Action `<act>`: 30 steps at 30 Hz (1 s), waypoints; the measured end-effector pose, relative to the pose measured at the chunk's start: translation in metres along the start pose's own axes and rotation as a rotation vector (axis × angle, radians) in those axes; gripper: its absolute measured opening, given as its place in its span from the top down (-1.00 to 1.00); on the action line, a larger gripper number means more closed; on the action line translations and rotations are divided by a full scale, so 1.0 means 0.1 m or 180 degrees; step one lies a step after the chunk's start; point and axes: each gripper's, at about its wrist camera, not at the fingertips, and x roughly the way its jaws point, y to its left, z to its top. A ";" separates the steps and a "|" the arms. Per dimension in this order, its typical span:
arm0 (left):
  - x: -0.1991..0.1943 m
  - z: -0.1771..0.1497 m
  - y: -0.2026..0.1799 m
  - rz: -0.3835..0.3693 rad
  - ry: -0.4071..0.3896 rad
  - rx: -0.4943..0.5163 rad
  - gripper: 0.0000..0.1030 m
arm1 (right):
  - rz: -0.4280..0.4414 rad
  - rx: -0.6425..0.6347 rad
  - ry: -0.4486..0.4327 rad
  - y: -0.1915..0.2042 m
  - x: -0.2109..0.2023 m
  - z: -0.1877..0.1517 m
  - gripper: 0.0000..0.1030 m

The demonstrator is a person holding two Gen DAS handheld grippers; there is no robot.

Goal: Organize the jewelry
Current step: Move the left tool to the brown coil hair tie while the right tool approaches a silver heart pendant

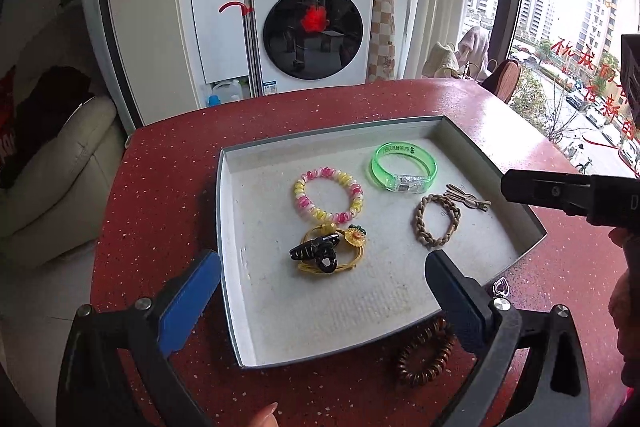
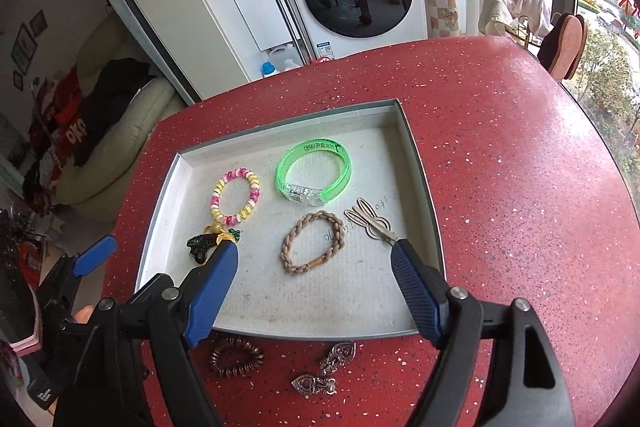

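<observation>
Both grippers hanging spread wide and empty: right gripper (image 2: 314, 275), left gripper (image 1: 322, 281). Nearest, lying on red table (image 2: 500, 147) outside tray (image 2: 420, 163): brown coil tie (image 2: 236, 354), likely light and springy, pinch across the ring; silver clips (image 2: 328, 367), probably stiff and slippery. Farther, sitting inside the tray: green bangle (image 2: 314, 173), looking rigid.

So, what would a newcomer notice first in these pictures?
Probably the bright green translucent bangle at the far side of the shallow grey tray, with the pink-and-yellow spiral hair tie to its left. Then the speckled red table, where a brown spiral hair tie lies outside the tray's near edge.
</observation>
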 end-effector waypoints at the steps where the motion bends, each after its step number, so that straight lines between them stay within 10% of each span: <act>1: -0.03 -0.03 -0.01 -0.0001 0.0006 0.0016 -1.00 | 0.0026 0.0014 -0.0038 -0.01 -0.05 -0.02 -0.80; 8: -0.22 -0.32 -0.11 0.0008 0.0082 0.0113 -1.00 | 0.0077 -0.0046 -0.0181 0.03 -0.35 -0.18 -1.00; 22: -0.11 -0.82 -0.36 -0.0107 0.0425 0.0162 -1.00 | 0.0090 0.0230 0.0451 -0.17 -0.18 -0.72 -0.98; 30: 0.04 -0.79 -0.47 -0.0181 0.0507 0.0192 -1.00 | 0.0066 0.0360 0.0782 -0.21 0.17 -0.73 -0.41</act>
